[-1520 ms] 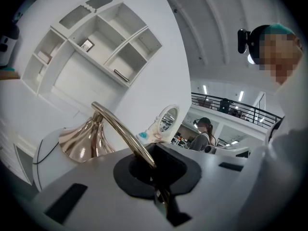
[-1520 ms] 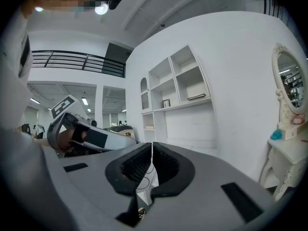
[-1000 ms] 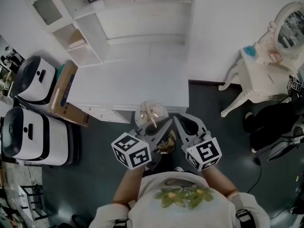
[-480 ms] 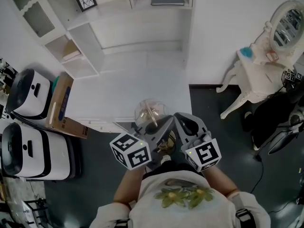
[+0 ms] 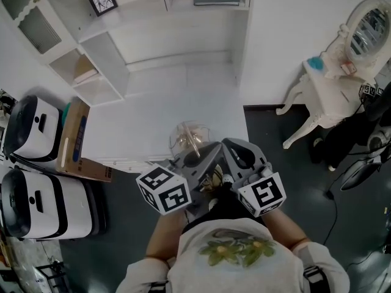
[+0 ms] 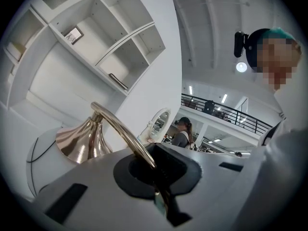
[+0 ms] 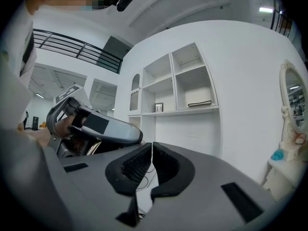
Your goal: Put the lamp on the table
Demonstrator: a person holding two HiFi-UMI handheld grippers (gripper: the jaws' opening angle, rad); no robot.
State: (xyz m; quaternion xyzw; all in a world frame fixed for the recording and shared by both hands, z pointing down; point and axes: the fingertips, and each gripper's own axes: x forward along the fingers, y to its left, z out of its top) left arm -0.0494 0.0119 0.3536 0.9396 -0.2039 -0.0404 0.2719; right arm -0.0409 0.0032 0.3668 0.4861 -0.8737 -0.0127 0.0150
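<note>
Lamp [image 5: 190, 138] of polished brass with a clear, rounded glass part, carried in the air over the near edge of the white worktop [image 5: 153, 108], just ahead of your chest and not yet set down. Your left tongs [image 6: 156, 170] are clamped on its thin curved stem, a smooth round tube that ends in a flared, mirror-bright bell. Your right tongs [image 7: 150, 165] are pressed together just beside it. A thin dark cord [image 7: 143, 179] shows through the slit, and it is unclear whether it is pinched.

Likely risks from here:
- The slick tube could swivel or slide in a single-point grip and tip the lamp.
- The glass could knock against the worktop's edge.
- The trailing cord could snag and tug the lamp as you lower it.
</note>
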